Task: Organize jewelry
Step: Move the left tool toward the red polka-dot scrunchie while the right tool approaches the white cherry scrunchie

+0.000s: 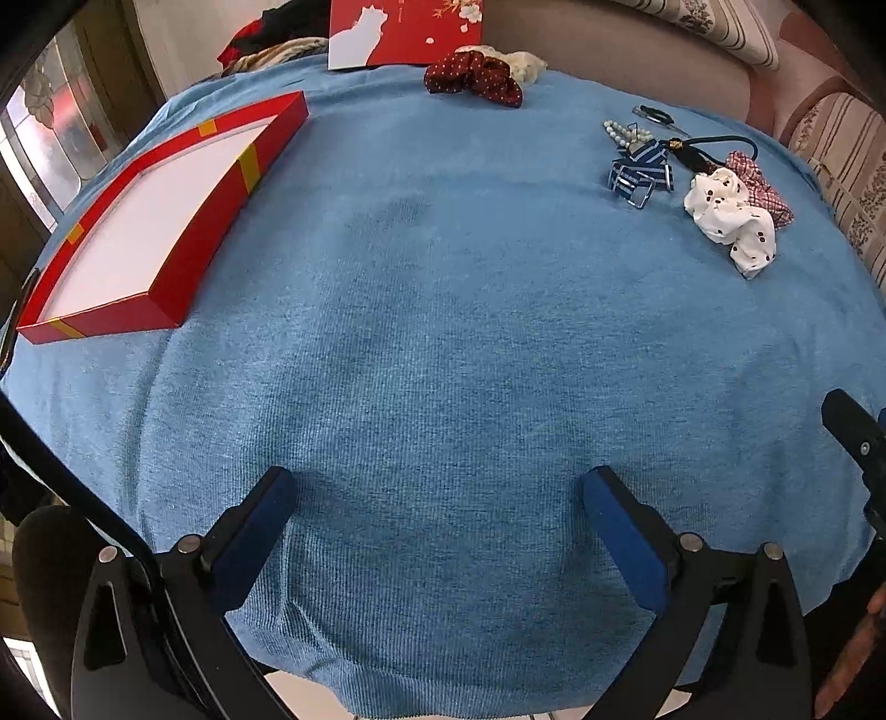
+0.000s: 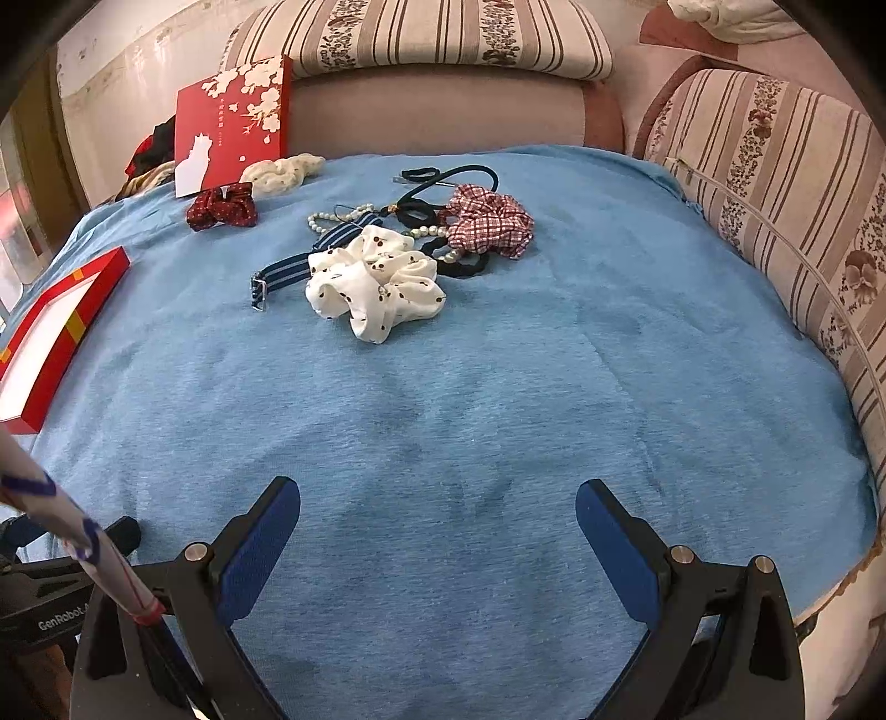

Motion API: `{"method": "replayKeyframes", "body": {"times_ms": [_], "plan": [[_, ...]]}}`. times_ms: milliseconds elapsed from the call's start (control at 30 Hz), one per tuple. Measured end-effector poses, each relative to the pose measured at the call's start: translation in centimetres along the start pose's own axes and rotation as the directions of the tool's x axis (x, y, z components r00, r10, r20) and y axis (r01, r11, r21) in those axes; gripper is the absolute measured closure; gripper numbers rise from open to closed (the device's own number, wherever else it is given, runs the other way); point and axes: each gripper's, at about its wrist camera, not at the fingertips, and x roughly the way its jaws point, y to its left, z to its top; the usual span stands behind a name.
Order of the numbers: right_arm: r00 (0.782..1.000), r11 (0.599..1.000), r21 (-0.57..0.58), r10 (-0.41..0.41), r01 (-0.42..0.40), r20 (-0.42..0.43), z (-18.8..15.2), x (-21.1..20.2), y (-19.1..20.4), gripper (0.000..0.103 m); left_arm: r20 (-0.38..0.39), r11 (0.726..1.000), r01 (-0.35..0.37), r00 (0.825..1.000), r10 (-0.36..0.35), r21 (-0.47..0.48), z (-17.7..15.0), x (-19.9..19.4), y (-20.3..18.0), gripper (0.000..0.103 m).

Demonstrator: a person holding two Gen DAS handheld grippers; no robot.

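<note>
A shallow red box with a white floor lies open and empty at the left of the blue cloth; it also shows in the right wrist view. A pile of accessories lies far right: a white dotted scrunchie, a red checked scrunchie, a blue striped strap, a pearl bracelet and black hair ties. A dark red dotted scrunchie lies at the back. My left gripper and right gripper are open, empty, low over bare cloth.
A red lid with a white cat stands at the table's back edge, a cream scrunchie beside it. Striped sofa cushions border the right and back. The blue cloth covers the whole table.
</note>
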Motion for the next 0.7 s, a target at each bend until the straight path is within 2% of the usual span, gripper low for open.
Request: {"method": "replayKeyframes", "body": {"times_ms": [67, 100, 167, 233, 333, 400, 533, 567, 600, 633, 700], "plan": [[1.0, 1.0, -0.006, 0.0, 0.0, 0.002, 0.0, -0.2, 0.1, 0.002, -0.009, 0.999, 0.009, 1.0, -0.008, 0.036, 0.2, -0.6, -0.1, 0.002], [1.0, 1.0, -0.01, -0.002, 0.002, 0.006, -0.1, -0.3, 0.2, 0.002, 0.0, 0.999, 0.015, 1.0, -0.015, 0.044, 0.4, -1.0, -0.1, 0.008], [1.0, 1.0, -0.013, -0.003, 0.003, 0.01, 0.0, -0.6, 0.2, 0.002, 0.067, 0.999, 0.014, 0.998, -0.016, 0.041, 1.5, -2.8, 0.4, 0.014], [1.0, 1.0, -0.017, -0.004, 0.004, 0.018, 0.1, -0.9, 0.2, 0.002, 0.16, 1.0, 0.006, 0.987, -0.011, 0.028, 3.1, -4.9, 1.8, 0.014], [1.0, 1.0, -0.017, 0.001, 0.0, 0.03, 0.4, -1.2, 0.0, 0.002, 0.234, 0.998, -0.059, 0.971, 0.055, 0.011, 5.4, -6.0, 4.5, 0.014], [0.999, 1.0, -0.016, 0.005, -0.004, 0.033, 0.4, -1.3, 0.0, 0.002, 0.208, 0.991, -0.131, 0.969, 0.131, -0.015, 7.1, -4.9, 6.8, 0.014], [1.0, 1.0, -0.021, 0.008, -0.008, 0.028, 0.3, -1.2, 0.3, 0.002, 0.146, 0.973, -0.228, 0.962, 0.229, -0.028, 8.9, -1.6, 10.3, 0.018], [1.0, 1.0, -0.022, 0.009, -0.008, 0.026, 0.2, -1.2, 0.3, 0.003, 0.115, 0.971, -0.239, 0.964, 0.241, -0.029, 9.2, -0.6, 11.1, 0.03], [1.0, 1.0, -0.024, 0.008, -0.007, 0.024, 0.2, -1.2, 0.4, 0.003, 0.079, 0.972, -0.234, 0.969, 0.235, -0.029, 9.4, 0.4, 11.6, 0.048], [1.0, 1.0, -0.026, 0.006, -0.006, 0.024, 0.2, -1.2, 0.4, 0.003, 0.051, 0.975, -0.22, 0.974, 0.221, -0.033, 9.5, 1.1, 11.8, 0.057], [1.0, 1.0, -0.029, 0.0, 0.0, 0.025, 0.3, -1.2, 0.3, 0.003, -0.009, 0.982, -0.177, 0.984, 0.177, -0.059, 9.6, 2.1, 12.5, 0.082]]}}
